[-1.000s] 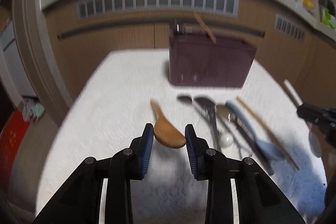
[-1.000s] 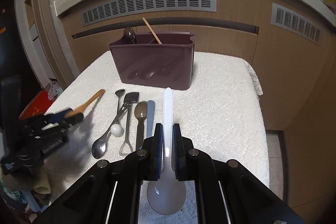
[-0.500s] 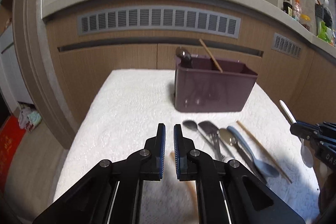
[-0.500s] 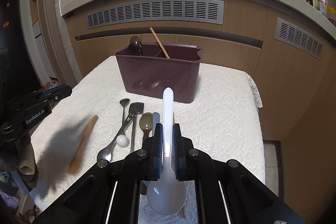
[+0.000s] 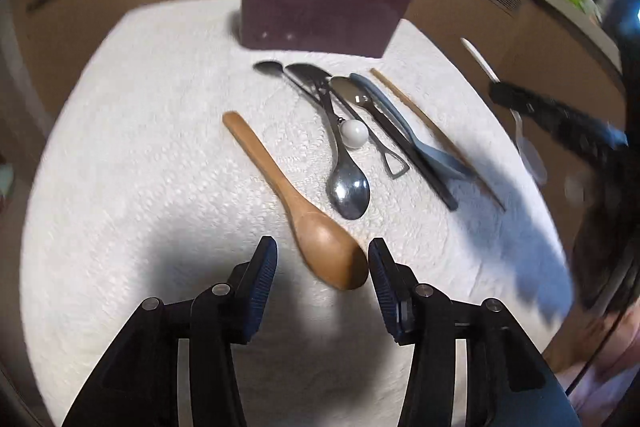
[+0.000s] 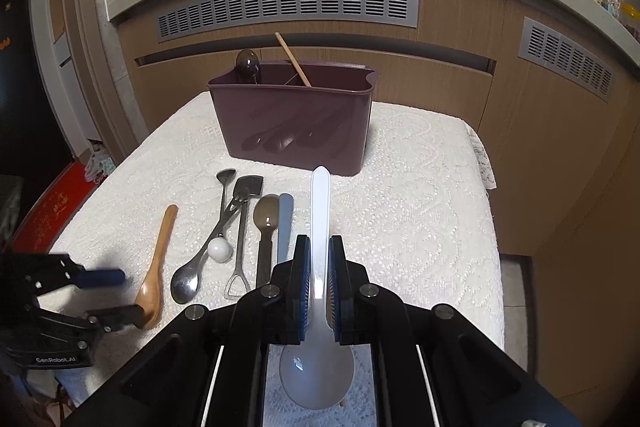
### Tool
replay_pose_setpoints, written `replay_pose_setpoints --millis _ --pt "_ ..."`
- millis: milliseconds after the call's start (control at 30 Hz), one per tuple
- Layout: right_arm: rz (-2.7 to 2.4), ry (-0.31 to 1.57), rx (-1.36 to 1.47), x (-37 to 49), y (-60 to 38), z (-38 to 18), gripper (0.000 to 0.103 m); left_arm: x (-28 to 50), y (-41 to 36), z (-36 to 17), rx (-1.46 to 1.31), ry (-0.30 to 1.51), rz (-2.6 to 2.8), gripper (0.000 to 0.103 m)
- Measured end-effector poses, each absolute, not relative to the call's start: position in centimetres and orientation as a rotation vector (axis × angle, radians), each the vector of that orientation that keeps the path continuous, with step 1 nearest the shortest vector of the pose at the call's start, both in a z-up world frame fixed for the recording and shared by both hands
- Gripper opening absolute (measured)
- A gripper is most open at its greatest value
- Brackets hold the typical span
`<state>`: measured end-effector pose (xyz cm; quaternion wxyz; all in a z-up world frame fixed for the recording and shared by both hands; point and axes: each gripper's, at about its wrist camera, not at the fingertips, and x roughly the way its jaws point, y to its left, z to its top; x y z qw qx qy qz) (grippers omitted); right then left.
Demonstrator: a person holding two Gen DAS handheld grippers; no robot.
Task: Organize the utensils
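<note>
A wooden spoon (image 5: 280, 179) lies on the white cloth, handle pointing toward the purple caddy (image 5: 320, 11). My left gripper (image 5: 322, 251) points down over its bowl with jaws opening. The bowl sits between the pads, close to the right one, and is not gripped. In the right wrist view the wooden spoon (image 6: 160, 247) lies left of the utensil row, with the left gripper (image 6: 124, 297) at its bowl. My right gripper (image 6: 320, 251) is shut on a white plastic spoon (image 6: 320, 195), held above the cloth with its handle toward the caddy (image 6: 292, 119).
Several utensils lie in a row on the cloth: a metal spoon (image 5: 348, 187), a white ball-ended piece (image 5: 354, 133), a slotted spatula, a blue-grey spoon and a chopstick. The caddy holds a dark spoon (image 6: 248, 65) and a chopstick (image 6: 294, 61). Wooden cabinets stand behind the table.
The left gripper, shut and raised half a second ago, has tipped down and opened around the wooden spoon's bowl. That spoon now lies flat on the cloth. The right gripper keeps still.
</note>
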<state>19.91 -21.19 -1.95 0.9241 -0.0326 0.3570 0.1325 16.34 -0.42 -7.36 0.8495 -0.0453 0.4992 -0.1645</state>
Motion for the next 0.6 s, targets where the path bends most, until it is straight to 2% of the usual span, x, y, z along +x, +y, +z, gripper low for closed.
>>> replay_pose_setpoints --millis 100,300,367,400,433,533,600 --pt "0.274 0.735 -0.060 19.7 -21.4 -2.0 0.008 18.0 -1.6 -7.8 -0.110 1.095 -0.300 0.049" --pt "0.266 0.717 -0.076 19.0 -21.6 -1.9 0.008 20.7 -4.3 -8.0 0.061 1.091 -0.262 0.048" --pt "0.262 0.711 -0.078 18.9 -21.6 -1.9 0.008 20.7 -5.0 -7.9 0.091 1.071 -0.277 0.038" --pt "0.259 0.706 -0.083 18.8 -21.5 -1.9 0.008 20.4 -5.2 -7.9 0.100 1.052 -0.301 0.027" --pt "0.258 0.702 -0.086 18.7 -21.4 -1.8 0.008 19.9 -5.3 -7.9 0.102 1.036 -0.315 0.019" --pt "0.281 0.701 -0.073 18.4 -21.1 -1.8 0.008 18.5 -4.5 -7.7 0.060 1.000 -0.343 0.012" --pt "0.294 0.706 -0.068 18.4 -21.0 -1.8 0.008 18.0 -3.6 -7.6 0.023 0.994 -0.344 0.012"
